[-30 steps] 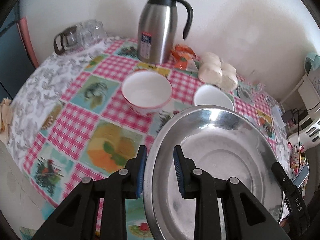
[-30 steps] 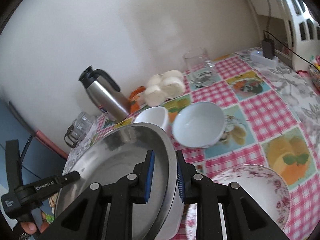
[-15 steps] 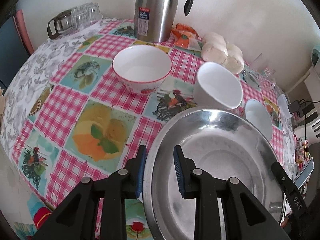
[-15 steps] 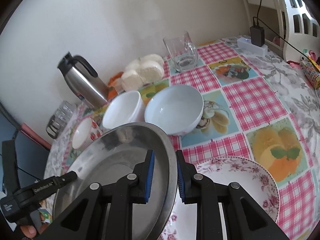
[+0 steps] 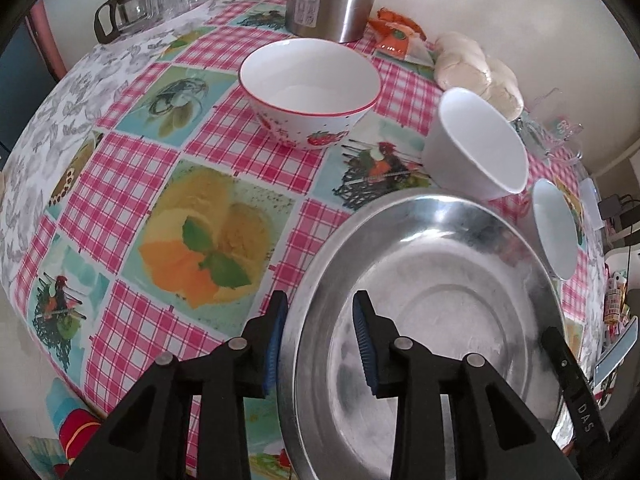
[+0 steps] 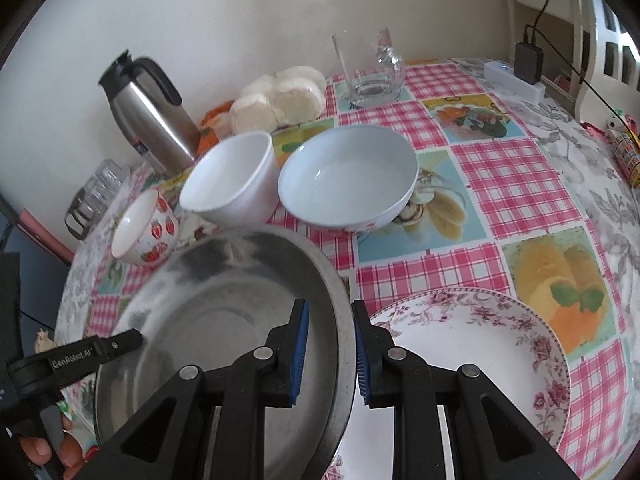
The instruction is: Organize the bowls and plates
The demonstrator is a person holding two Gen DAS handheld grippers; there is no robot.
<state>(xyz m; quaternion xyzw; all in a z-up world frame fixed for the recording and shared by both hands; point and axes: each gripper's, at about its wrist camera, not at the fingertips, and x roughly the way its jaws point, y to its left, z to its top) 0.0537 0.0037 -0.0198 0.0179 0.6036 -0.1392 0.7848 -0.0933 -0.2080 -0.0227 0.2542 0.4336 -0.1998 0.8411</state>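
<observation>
Both grippers set the steel plate (image 5: pixel 432 320) down at the table's six o'clock edge: left gripper (image 5: pixel 318 340) is opening around the rim, right gripper (image 6: pixel 330 344) grips it. Next, probably release.

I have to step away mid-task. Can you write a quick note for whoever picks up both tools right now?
Left tool: jaws opening, steel plate rim between them, pads not pressing.
Right tool: shut on the plate's opposite rim.
The plate overlaps the floral plate; whether it rests on it is unclear.
Strawberry bowl, white bowl and blue bowl stand separately behind.
Done: steel plate brought over the floral plate.
Left: release it, then stack the bowls.
</observation>
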